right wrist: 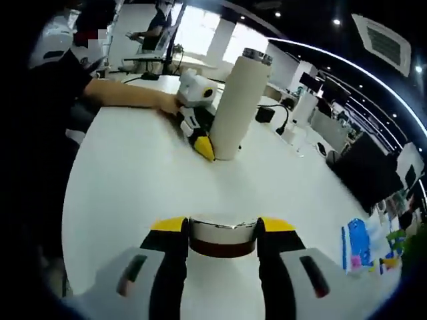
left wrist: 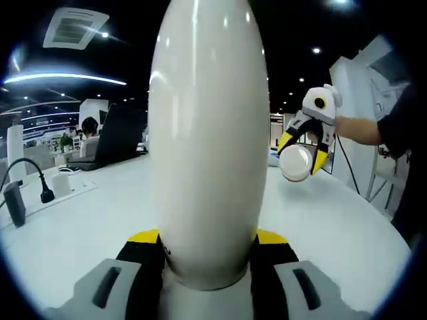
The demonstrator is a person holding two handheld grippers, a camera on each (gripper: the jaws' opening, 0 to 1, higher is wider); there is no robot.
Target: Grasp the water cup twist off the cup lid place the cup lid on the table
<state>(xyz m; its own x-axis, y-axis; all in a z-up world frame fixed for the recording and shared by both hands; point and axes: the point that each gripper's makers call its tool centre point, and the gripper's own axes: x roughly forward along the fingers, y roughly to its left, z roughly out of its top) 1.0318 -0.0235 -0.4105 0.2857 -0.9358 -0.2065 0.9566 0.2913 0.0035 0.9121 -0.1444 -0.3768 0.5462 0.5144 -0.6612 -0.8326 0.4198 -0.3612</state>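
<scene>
The tall white water cup (left wrist: 207, 140) stands upright on the white table (left wrist: 333, 233), and my left gripper (left wrist: 208, 240) is shut on its lower body. From the right gripper view the same cup (right wrist: 235, 110) shows a bare metal mouth at the top, with the left gripper (right wrist: 211, 148) clamped at its base. The cup lid (right wrist: 222, 239), white with a dark band, sits between the jaws of my right gripper (right wrist: 222, 227), which is shut on it. In the left gripper view the right gripper (left wrist: 301, 155) holds the lid (left wrist: 296, 163) in the air, right of the cup and above the table.
A black laptop (left wrist: 117, 137) and a power strip with a black cable (left wrist: 41, 190) lie at the table's far left. A person's arm (right wrist: 113, 90) reaches to the left gripper. A blue packet (right wrist: 357, 247) lies near the table's right edge.
</scene>
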